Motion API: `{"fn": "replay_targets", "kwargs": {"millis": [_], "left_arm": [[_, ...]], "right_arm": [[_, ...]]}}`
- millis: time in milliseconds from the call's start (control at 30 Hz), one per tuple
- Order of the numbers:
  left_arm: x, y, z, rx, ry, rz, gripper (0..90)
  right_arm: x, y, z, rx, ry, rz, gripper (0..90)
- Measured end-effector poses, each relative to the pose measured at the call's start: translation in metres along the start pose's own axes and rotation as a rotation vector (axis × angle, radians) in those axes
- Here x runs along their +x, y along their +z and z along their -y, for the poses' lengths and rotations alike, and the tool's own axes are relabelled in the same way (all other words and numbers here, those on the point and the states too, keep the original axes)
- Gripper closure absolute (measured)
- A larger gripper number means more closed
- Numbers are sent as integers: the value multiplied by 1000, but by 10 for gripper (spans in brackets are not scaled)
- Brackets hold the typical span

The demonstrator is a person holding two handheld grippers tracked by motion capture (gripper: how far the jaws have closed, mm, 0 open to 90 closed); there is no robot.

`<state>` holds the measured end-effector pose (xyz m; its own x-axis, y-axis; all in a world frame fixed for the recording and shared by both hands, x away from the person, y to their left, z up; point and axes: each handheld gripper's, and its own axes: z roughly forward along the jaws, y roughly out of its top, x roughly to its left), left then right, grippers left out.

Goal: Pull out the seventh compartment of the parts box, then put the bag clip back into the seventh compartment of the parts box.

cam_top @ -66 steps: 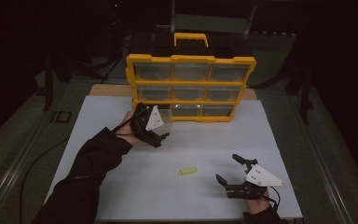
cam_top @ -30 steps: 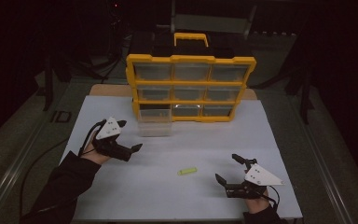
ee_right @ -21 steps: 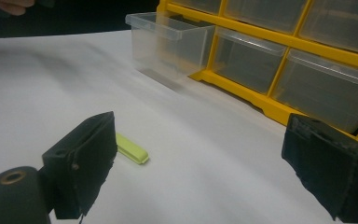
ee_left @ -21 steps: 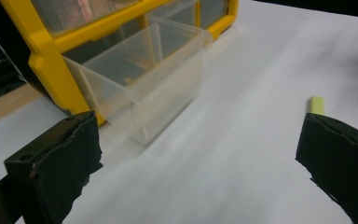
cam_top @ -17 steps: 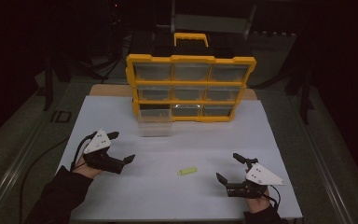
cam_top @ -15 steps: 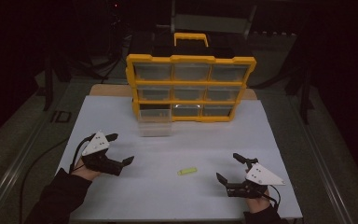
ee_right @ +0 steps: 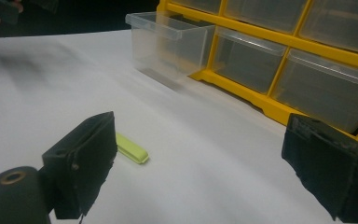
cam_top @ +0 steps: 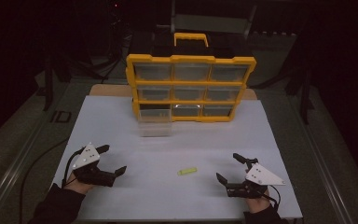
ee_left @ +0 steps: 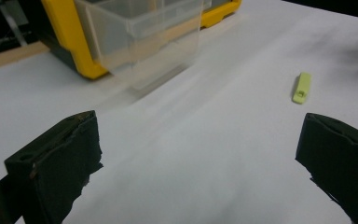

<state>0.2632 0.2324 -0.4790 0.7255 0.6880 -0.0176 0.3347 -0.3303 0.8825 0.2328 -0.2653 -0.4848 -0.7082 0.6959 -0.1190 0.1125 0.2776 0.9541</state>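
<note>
A yellow organiser (cam_top: pixel 191 86) with clear drawers stands at the back of the white table (cam_top: pixel 121 126). Its bottom-left drawer (cam_top: pixel 154 122) is pulled out toward me; it looks empty in the left gripper view (ee_left: pixel 140 37) and the right gripper view (ee_right: pixel 168 42). A small lime-green piece (cam_top: pixel 187 171) lies flat on the table between the grippers, also seen as a green piece (ee_left: pixel 302 87) (ee_right: pixel 131 148). My left gripper (cam_top: pixel 113 160) rests open at the front left. My right gripper (cam_top: pixel 229 168) rests open at the front right. Both hold nothing.
The organiser has a yellow carry handle (cam_top: pixel 190 38) on top. Dark floor and stands surround the table. A cable (cam_top: pixel 37 163) trails off the table's left side.
My left gripper has drawn back from the pulled-out drawer to the front left of the table. The right gripper has stayed put.
</note>
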Motion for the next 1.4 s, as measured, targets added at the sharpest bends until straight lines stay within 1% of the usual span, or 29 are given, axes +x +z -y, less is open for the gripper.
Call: {"fn": "replay_targets", "kwargs": {"millis": [33, 133, 267, 367, 467, 600, 733, 800, 900, 1000, 1133, 1300, 1400], "left_arm": [[-1, 0, 3, -5, -1, -14, 0], [-2, -1, 11, -9, -30, -25, 0], [-3, -1, 21, -20, -49, -45, 0], [-5, -2, 26, -31, -44, -80, 0], [-5, -4, 30, -55, -55, -106, 0], [-4, -4, 36, -80, -68, -120, 0], [-6, -3, 40, -85, -62, -138, 0], [-7, -3, 41, -97, -59, -145, 0], [-8, -4, 41, -102, -53, -154, 0], [-9, -3, 42, -102, -51, -148, 0], [-9, -2, 43, -95, -58, -144, 0], [-8, -1, 42, -104, -66, -142, 0], [-8, -2, 42, -104, -64, -145, 0]], "right_arm": [[0, 0, 0, 0, 0, 0, 102], [0, 0, 0, 0, 0, 0, 101], [0, 0, 0, 1, 0, 0, 101], [0, 0, 0, 3, -1, 1, 102], [0, -1, 0, 2, 2, -1, 102], [0, -1, 1, 4, 3, -2, 101], [0, -1, 0, 5, -1, -5, 101], [1, -1, 0, 5, 0, -6, 101], [1, -1, 0, 7, -3, -10, 101], [1, 0, 1, 13, -7, -14, 101], [2, 0, 0, 14, -8, -15, 102], [2, -1, 1, 15, -8, -15, 102], [2, -1, 0, 12, -7, -11, 102]]}}
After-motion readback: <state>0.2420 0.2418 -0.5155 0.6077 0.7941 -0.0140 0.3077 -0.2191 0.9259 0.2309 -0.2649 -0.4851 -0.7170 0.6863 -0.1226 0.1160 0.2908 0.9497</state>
